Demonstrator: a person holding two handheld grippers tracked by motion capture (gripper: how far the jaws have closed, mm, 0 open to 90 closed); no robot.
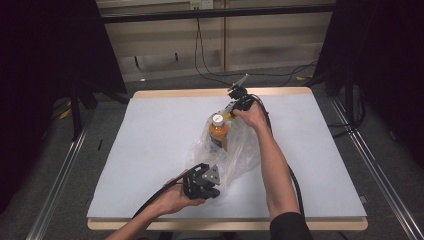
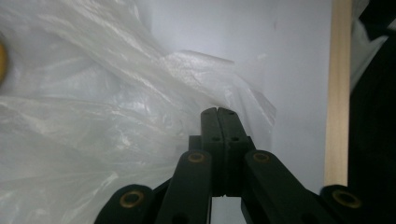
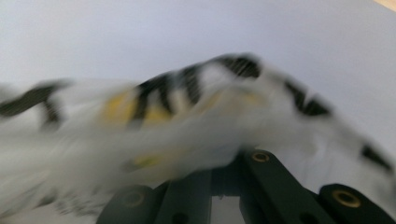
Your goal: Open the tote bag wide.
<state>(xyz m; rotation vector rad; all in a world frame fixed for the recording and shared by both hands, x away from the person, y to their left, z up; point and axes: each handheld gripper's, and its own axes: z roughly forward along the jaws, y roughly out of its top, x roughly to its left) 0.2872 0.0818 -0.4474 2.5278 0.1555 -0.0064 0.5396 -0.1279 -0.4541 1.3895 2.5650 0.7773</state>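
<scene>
A clear plastic bag lies crumpled in the middle of the table. An orange bottle with a white cap stands upright in it. My left gripper is at the bag's near edge. In the left gripper view its jaws are pressed together where a fold of the film meets them. My right gripper is at the bag's far side, just beyond the bottle cap. The blurred yellow and black printed rim of the bag drapes over the tips of the right gripper and hides them.
The table's wooden edge runs close beside my left gripper. Black cables trail from both grippers along the forearms. Dark curtains and stands flank the table, and wires lie on the floor behind it.
</scene>
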